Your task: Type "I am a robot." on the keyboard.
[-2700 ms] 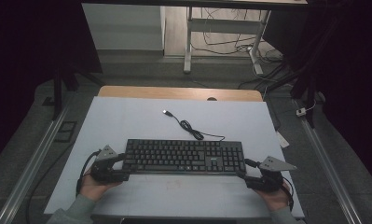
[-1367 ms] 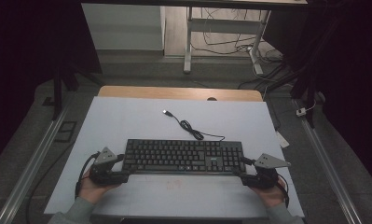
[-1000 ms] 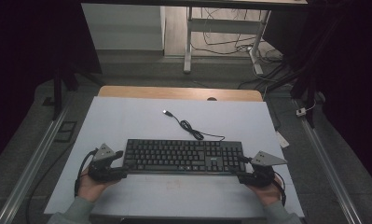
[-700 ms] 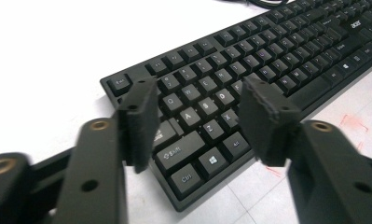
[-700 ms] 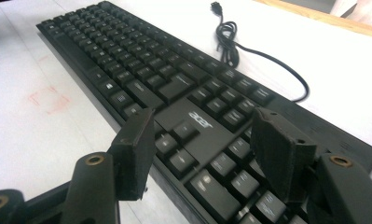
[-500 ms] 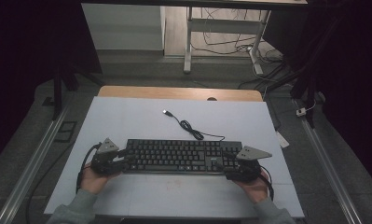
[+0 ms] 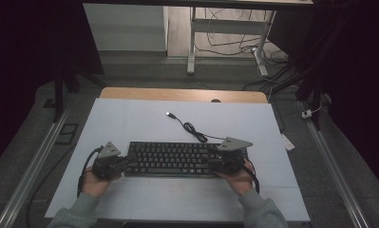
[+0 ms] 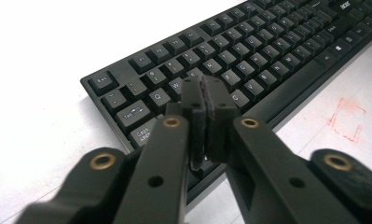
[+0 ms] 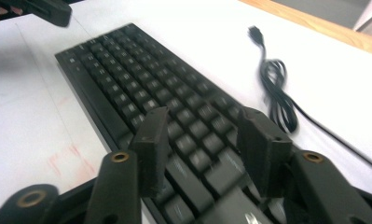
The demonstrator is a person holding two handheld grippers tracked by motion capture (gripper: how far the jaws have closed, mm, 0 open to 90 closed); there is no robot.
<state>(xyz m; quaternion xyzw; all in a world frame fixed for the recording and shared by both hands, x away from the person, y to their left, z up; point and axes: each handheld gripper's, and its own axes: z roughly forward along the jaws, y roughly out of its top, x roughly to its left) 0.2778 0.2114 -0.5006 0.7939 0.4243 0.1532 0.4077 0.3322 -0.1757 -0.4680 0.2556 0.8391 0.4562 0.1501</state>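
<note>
The keyboard (image 7: pixel 173 158) lies flat near the front of the white counter (image 7: pixel 130 118), its cable (image 7: pixel 189 127) coiled behind it. The left tongs (image 8: pixel 203 100) are together, empty, over its left keys. The right tongs (image 9: pixel 204 140), just closing, stand apart above its right end.

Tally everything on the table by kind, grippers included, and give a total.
Keyboard: 1
USB cable: 1
Grippers: 2, the left gripper and the right gripper
Total: 4
</note>
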